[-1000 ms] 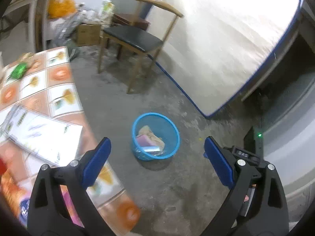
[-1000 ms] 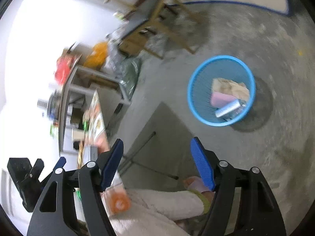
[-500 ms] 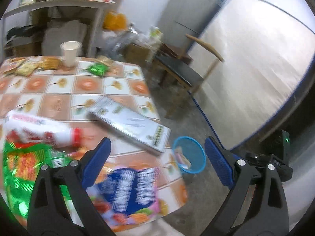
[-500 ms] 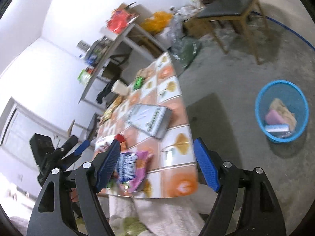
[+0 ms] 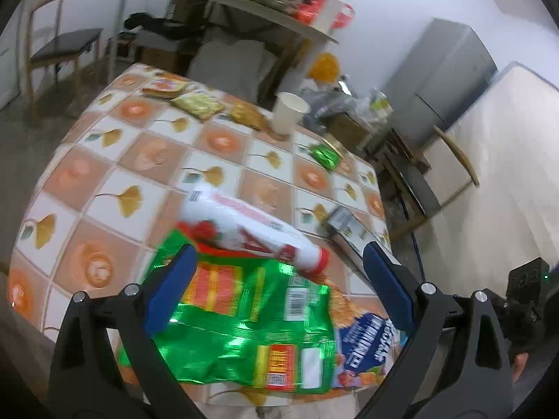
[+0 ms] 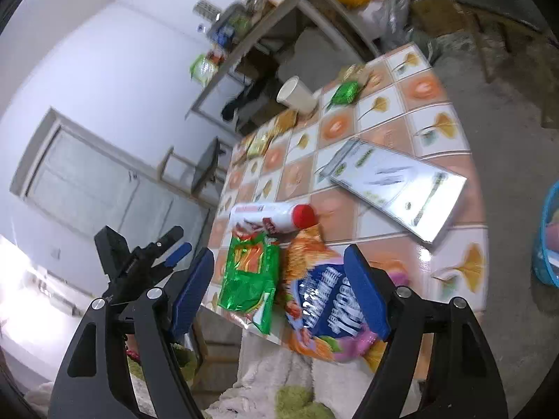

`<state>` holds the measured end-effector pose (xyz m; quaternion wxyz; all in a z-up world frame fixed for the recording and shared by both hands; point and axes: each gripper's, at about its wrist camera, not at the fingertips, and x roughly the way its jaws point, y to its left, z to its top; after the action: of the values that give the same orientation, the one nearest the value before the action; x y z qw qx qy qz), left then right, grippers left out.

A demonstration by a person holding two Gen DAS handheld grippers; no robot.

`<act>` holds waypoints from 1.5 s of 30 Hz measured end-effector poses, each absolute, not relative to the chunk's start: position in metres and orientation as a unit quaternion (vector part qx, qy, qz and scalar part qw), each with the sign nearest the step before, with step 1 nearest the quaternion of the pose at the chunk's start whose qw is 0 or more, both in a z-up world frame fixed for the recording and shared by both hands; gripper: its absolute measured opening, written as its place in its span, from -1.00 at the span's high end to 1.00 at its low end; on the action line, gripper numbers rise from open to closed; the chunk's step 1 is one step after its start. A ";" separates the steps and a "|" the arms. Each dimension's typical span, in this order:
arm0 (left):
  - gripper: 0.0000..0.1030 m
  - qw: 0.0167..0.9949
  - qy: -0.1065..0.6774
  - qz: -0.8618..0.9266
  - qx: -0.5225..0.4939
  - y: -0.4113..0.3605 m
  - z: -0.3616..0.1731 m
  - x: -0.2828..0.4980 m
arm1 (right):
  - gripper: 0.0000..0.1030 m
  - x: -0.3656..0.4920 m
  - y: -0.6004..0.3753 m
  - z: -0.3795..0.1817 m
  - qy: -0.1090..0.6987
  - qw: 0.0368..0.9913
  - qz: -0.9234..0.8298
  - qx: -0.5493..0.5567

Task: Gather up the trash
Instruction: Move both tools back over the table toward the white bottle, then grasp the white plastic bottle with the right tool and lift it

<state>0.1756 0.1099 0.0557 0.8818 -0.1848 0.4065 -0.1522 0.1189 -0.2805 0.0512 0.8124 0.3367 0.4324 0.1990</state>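
Trash lies on a tiled-pattern table [image 5: 104, 160]: a green snack bag [image 5: 244, 321] [image 6: 248, 276], a blue and orange snack bag [image 5: 363, 349] [image 6: 325, 300], and a white bottle with a red cap [image 5: 251, 223] [image 6: 269, 214] on its side. My left gripper [image 5: 277, 258] hovers open above the green bag and bottle, with nothing between its fingers. My right gripper [image 6: 279, 255] stands open above the two bags at the table's near edge, also holding nothing. A small green wrapper [image 5: 323, 153] [image 6: 346, 92] and yellow wrappers [image 5: 195, 103] lie farther back.
A paper cup [image 5: 290, 115] [image 6: 297, 96] stands at the far side, and a flat white box [image 6: 398, 188] lies by the right edge. The blue mesh basket [image 6: 546, 241] sits on the floor to the right. Shelves [image 5: 244, 3], chairs [image 5: 59, 49] and a mattress [image 5: 517, 160] ring the table.
Both views have swung from the floor and the blue basket up onto the table top with the bags and bottle. Both grippers stayed open.
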 end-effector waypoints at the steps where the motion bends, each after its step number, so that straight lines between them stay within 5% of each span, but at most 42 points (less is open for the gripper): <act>1: -0.78 0.881 0.407 -0.147 -0.189 0.118 0.054 0.175 | -0.45 0.126 -0.273 0.050 0.439 0.811 0.204 0.329; 12: -0.78 0.882 0.419 -0.079 -0.202 0.193 0.025 0.184 | -0.45 0.213 -0.136 0.060 0.507 0.836 0.197 0.074; 35: -0.78 0.870 0.457 -0.082 -0.164 0.215 -0.011 0.222 | -0.45 0.290 -0.016 0.006 0.557 0.784 0.222 -0.159; 45: -0.78 0.867 0.456 -0.104 -0.173 0.216 -0.013 0.226 | -0.45 0.320 -0.019 -0.020 0.584 0.768 0.211 -0.155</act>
<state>0.2262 0.2159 -0.0131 0.8671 -0.1728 0.4555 -0.1042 0.3202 -0.0192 -0.0204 0.7682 -0.1552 0.5840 0.2113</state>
